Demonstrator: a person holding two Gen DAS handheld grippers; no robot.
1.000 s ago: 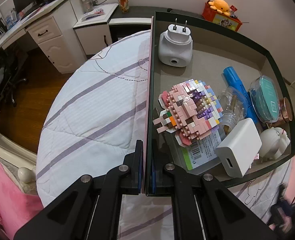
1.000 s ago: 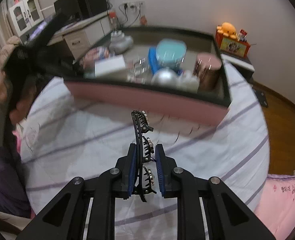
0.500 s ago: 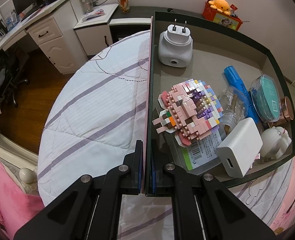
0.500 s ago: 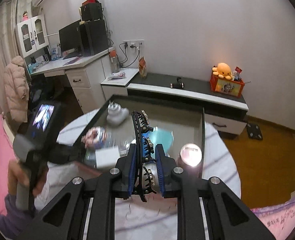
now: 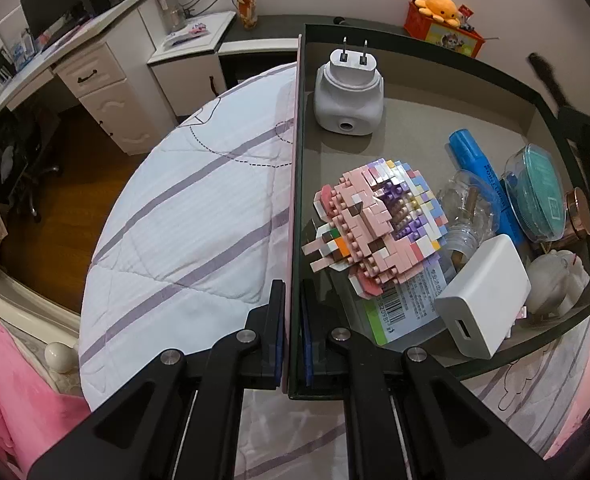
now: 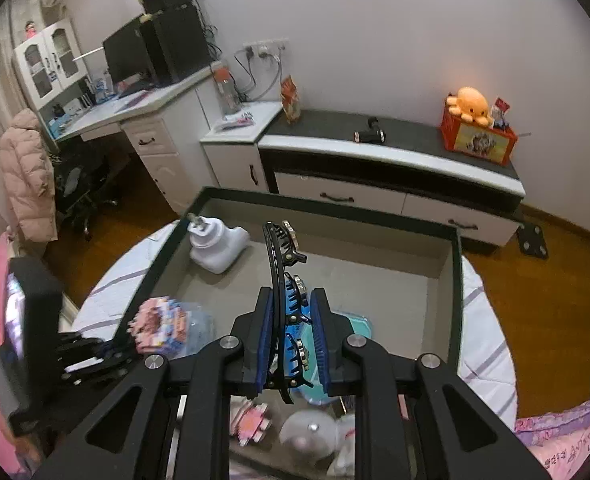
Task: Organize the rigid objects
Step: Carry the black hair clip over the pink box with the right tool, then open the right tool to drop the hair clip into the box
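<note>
Right tongs [image 6: 291, 344] clamp a black hair clip [image 6: 283, 280] lengthwise above the box's [image 5: 415, 140] bare far half; left tongs [image 5: 293, 340] pinch its near-left wall.

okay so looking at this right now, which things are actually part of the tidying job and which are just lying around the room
Part of the job:
- black hair clip, clamped in the right hand-held gripper
- storage box, its wall gripped by the left hand-held gripper
- items already inside: block figure, white charger, plug adapter

Just lying about:
- orange octopus plush
- pink jacket

A barcode with partly legible digits and small, unreadable print stands on the packet label [image 5: 405, 304] in the tray [image 5: 415, 140].
</note>
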